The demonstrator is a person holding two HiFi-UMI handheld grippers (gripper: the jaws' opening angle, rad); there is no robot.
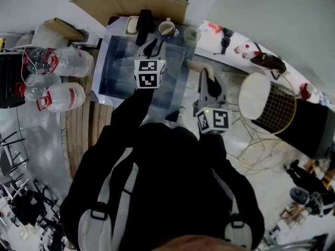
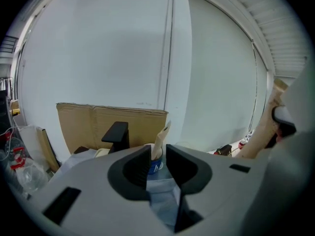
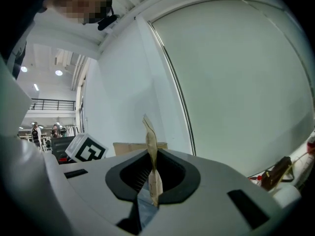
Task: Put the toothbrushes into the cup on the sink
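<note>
— Where is the tan paper-wrapped toothbrush (image 2: 160,141) sitting?
— It is standing in the pale cup with a blue label (image 2: 155,167), leaning right, by the back rim of the grey metal sink (image 1: 118,61).
— And the second paper-wrapped toothbrush (image 3: 151,149)?
— It is standing upright, being pinched in the right tool (image 3: 151,170).

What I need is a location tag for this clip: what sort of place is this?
Probably a makeshift washing corner in a workshop or warehouse, not a home bathroom: a metal sink with a black faucet, big water jugs on the floor, cardboard propped behind.
</note>
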